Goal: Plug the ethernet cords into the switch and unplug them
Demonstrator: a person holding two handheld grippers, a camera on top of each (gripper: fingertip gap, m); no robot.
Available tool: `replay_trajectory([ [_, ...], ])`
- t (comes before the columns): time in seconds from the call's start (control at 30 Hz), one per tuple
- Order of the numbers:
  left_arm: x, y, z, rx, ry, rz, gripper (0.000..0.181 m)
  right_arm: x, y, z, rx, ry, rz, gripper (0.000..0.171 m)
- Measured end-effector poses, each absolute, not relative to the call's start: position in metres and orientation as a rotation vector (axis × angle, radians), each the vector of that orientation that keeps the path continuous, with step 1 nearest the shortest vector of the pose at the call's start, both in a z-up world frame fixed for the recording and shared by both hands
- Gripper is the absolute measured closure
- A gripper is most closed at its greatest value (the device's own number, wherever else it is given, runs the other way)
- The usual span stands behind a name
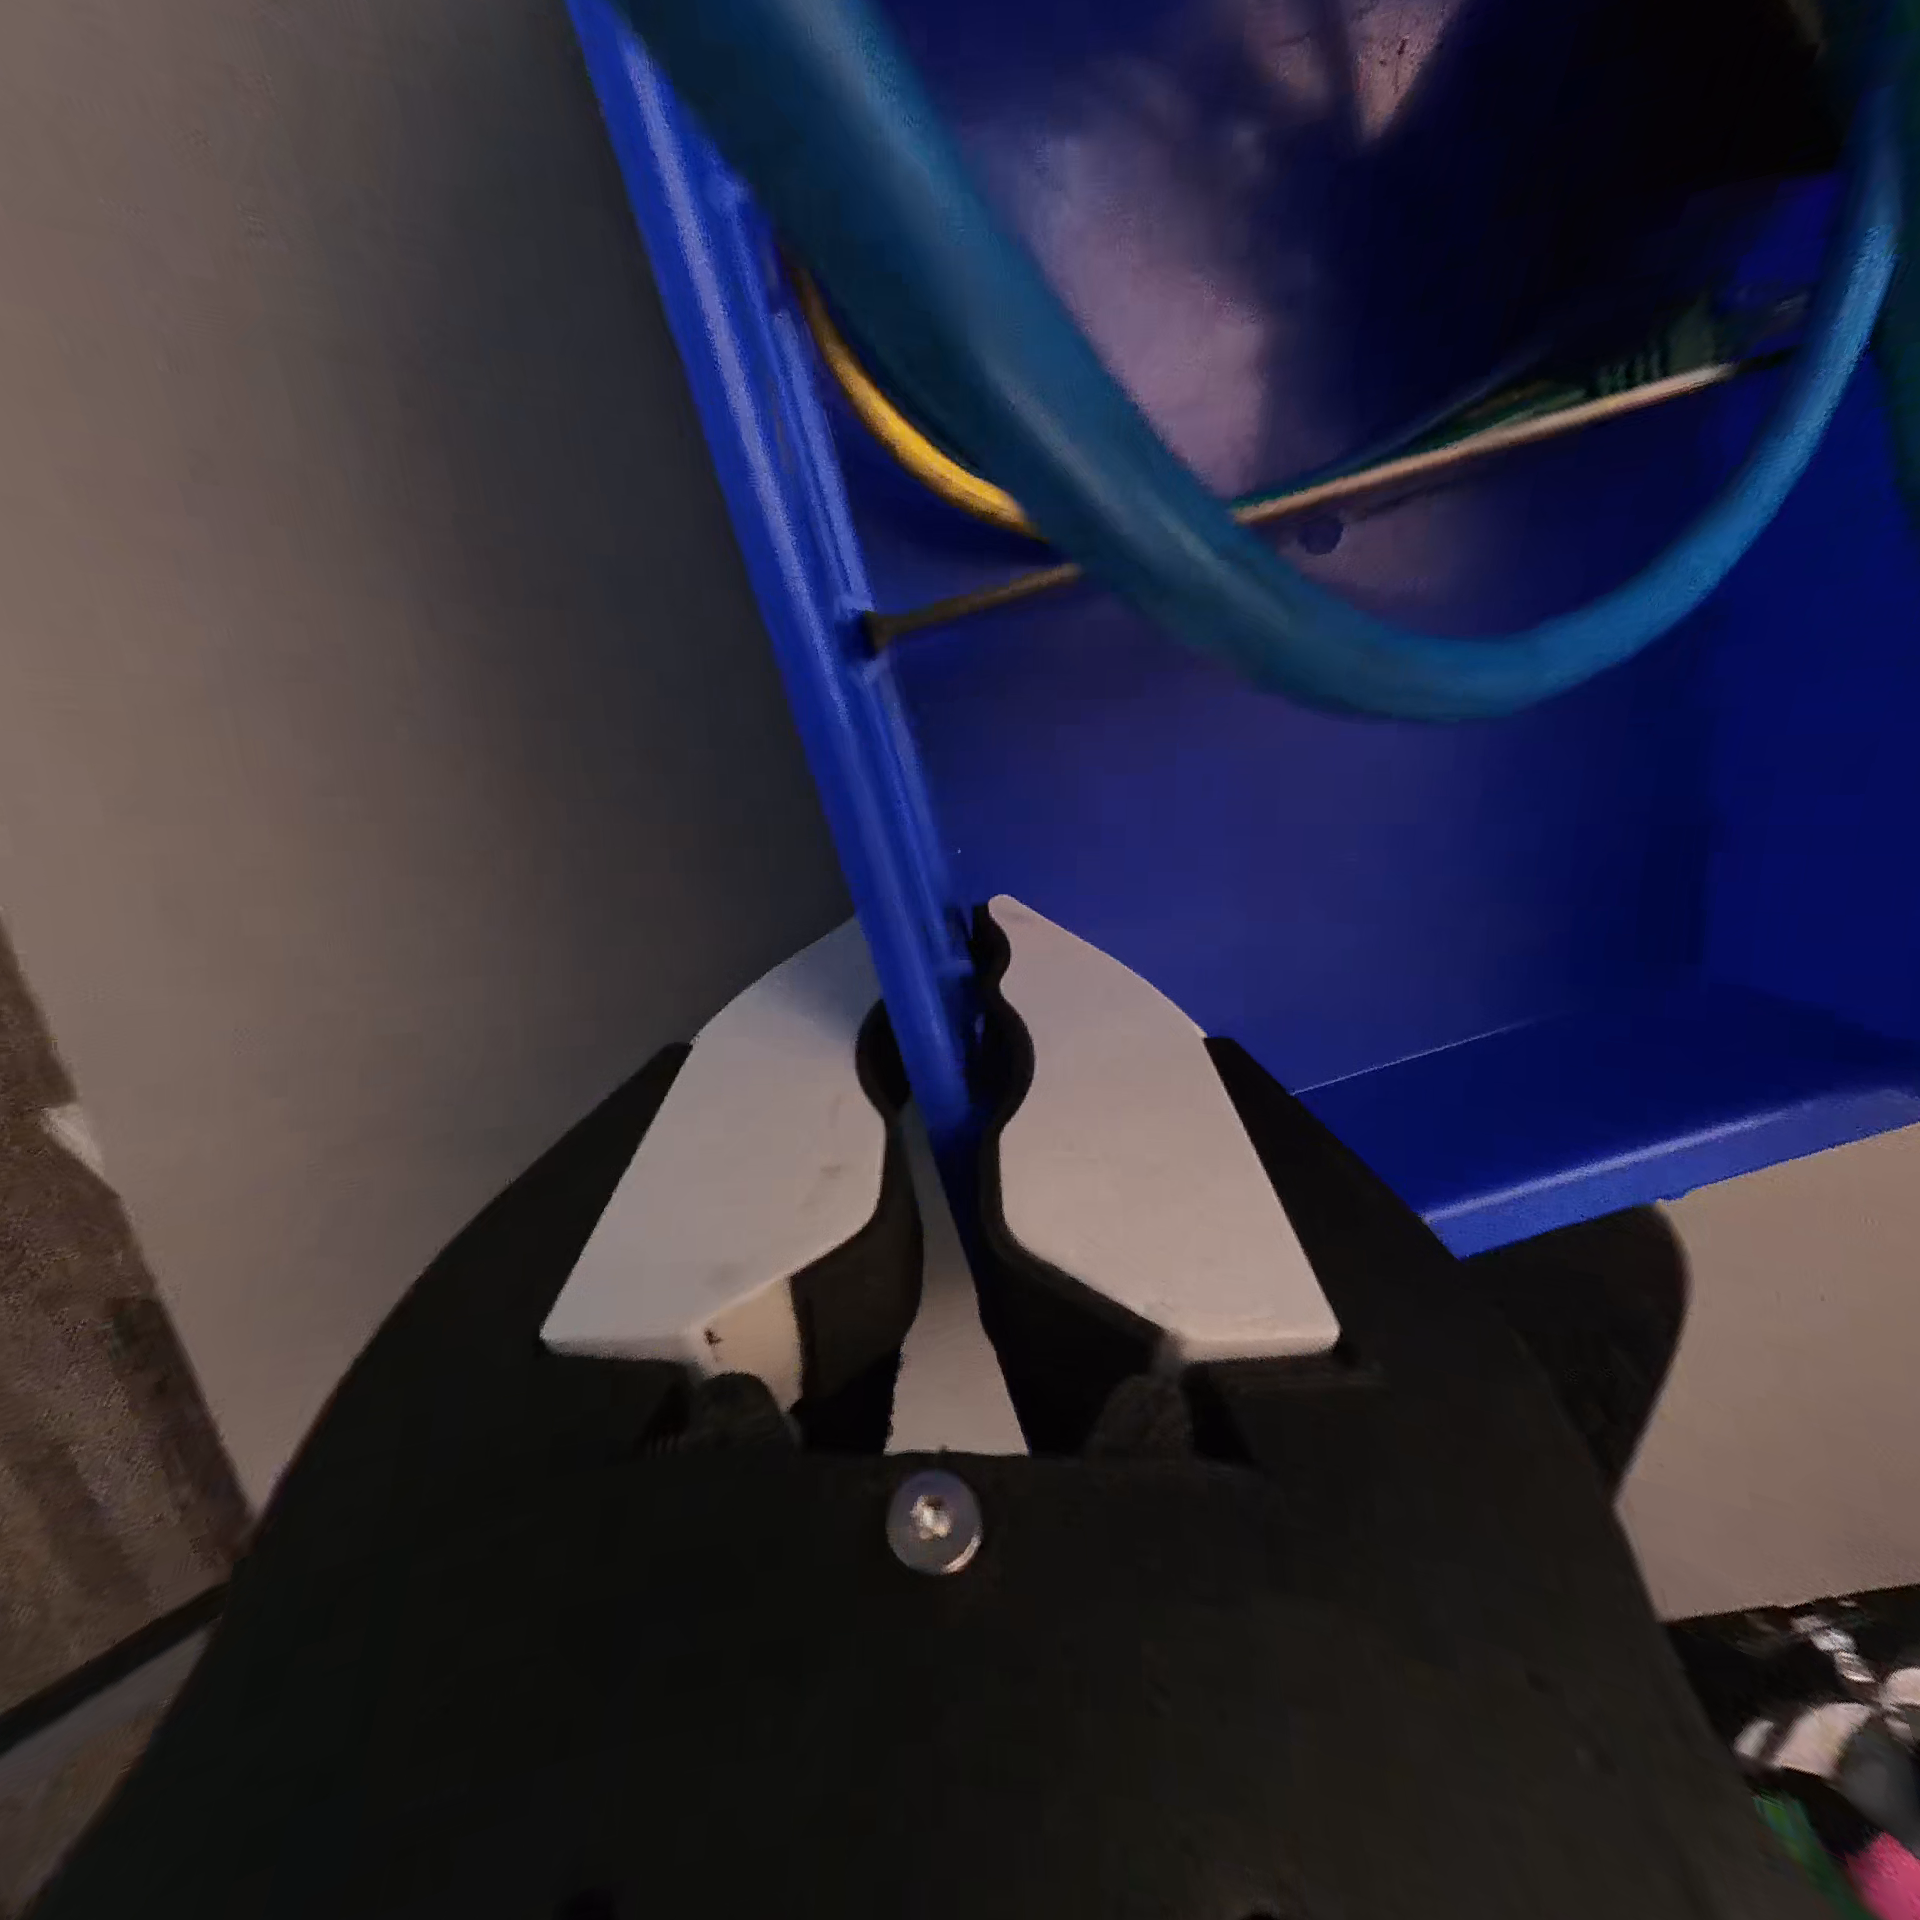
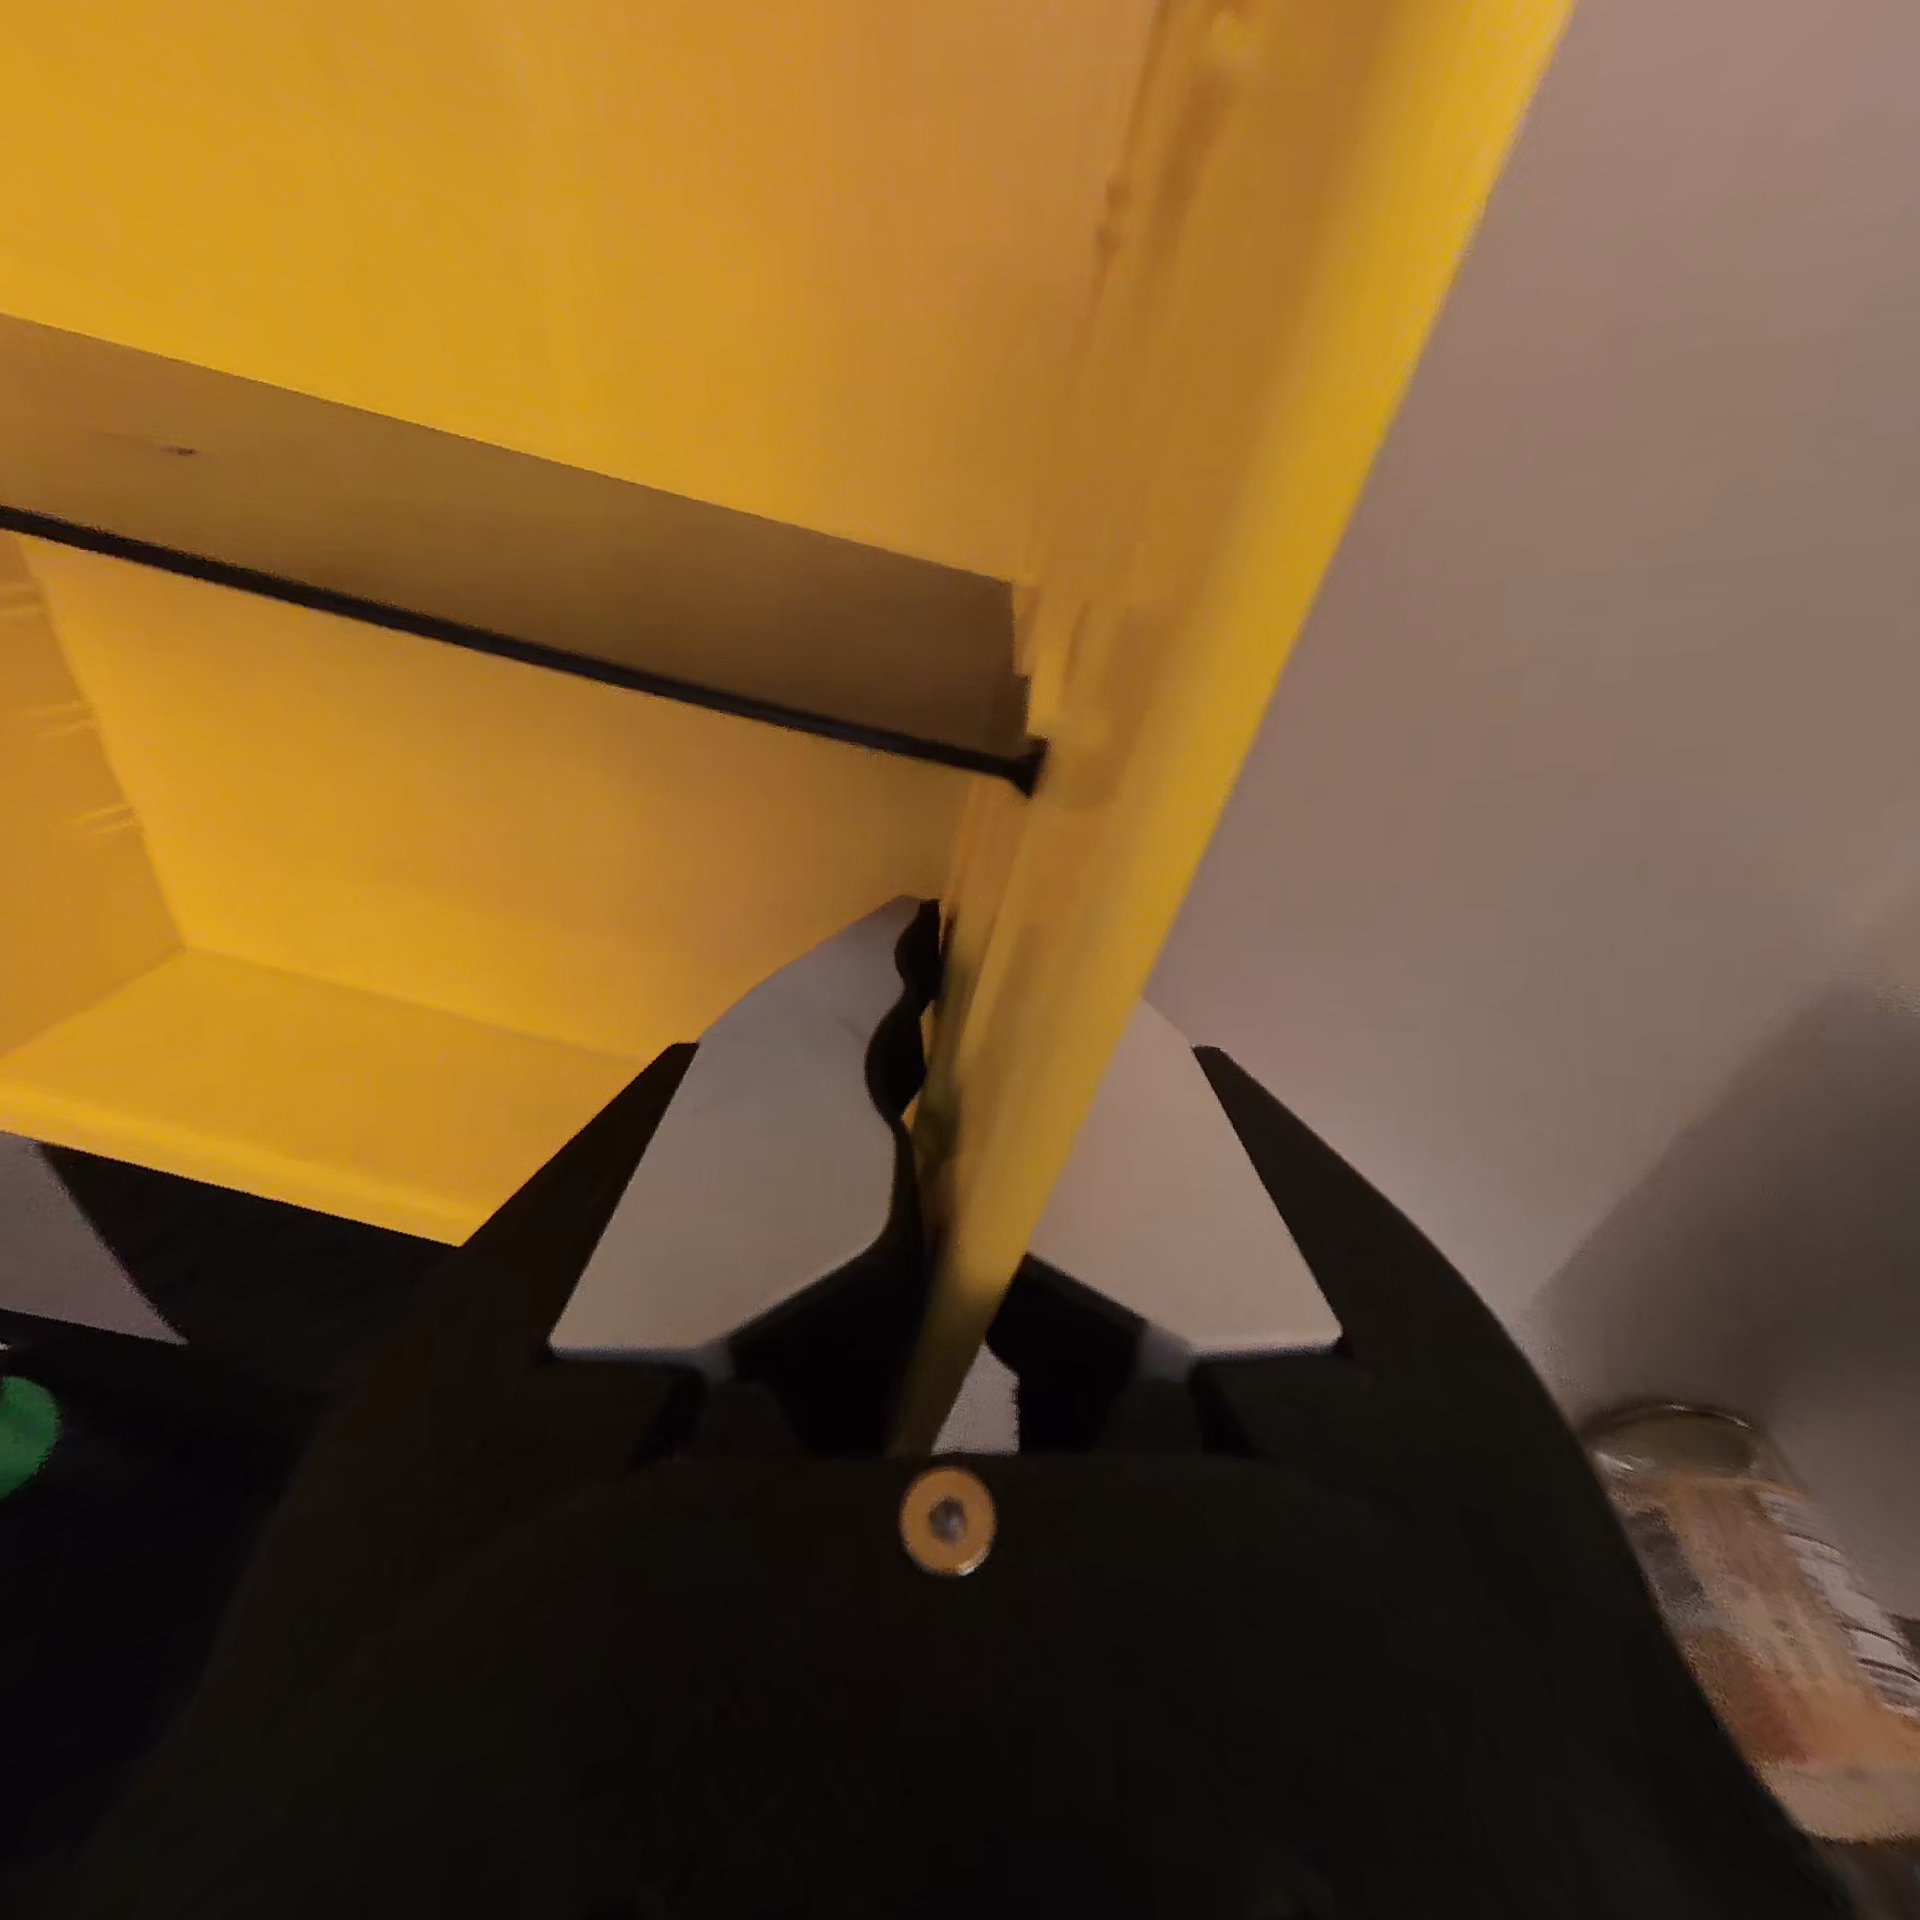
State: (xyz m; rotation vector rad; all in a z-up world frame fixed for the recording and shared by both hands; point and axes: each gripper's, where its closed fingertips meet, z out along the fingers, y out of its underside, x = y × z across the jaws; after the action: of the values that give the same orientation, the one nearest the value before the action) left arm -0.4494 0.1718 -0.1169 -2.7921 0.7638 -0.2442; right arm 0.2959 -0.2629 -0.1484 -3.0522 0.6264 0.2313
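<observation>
In the left wrist view my left gripper (image 1: 932, 925) is shut on the side wall of a blue bin (image 1: 790, 520). A blue ethernet cord (image 1: 1351, 655) hangs in a blurred loop inside the bin, and a yellow cord (image 1: 914, 436) shows behind it by the wall. A thin metal rod (image 1: 1455, 447) crosses the bin. In the right wrist view my right gripper (image 2: 987, 935) is shut on the side wall of a yellow bin (image 2: 1195, 727), which a black rod (image 2: 520, 644) crosses. I see no switch clearly; a blurred green part (image 1: 1652, 364) sits by the rod.
A plain pale wall (image 1: 364, 623) lies left of the blue bin and another (image 2: 1610, 520) right of the yellow bin. A glass jar (image 2: 1745, 1621) lies at the lower right of the right view. A green object (image 2: 21, 1434) shows at its left edge. About 85 centimetres separates my left fingertips from my right.
</observation>
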Motion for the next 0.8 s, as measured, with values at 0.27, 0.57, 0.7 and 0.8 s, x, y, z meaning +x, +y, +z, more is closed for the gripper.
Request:
replay_trajectory([
  [0.27,-0.482,0.178,-0.116,-2.762,0.821,-0.165,0.175,0.332,-0.293,-0.148,-3.049,0.749,0.178,0.165],
  [0.57,-0.49,0.186,-0.116,-2.747,0.839,-0.152,0.175,0.345,-0.297,-0.149,-3.081,0.598,0.188,0.165],
  [0.7,-0.495,0.189,-0.115,-2.739,0.869,-0.109,0.174,0.35,-0.299,-0.149,-3.093,0.59,0.055,0.156],
  [0.8,-0.496,0.191,-0.115,-2.709,0.933,-0.103,0.172,0.355,-0.306,-0.148,-3.12,0.566,-0.131,0.14],
])
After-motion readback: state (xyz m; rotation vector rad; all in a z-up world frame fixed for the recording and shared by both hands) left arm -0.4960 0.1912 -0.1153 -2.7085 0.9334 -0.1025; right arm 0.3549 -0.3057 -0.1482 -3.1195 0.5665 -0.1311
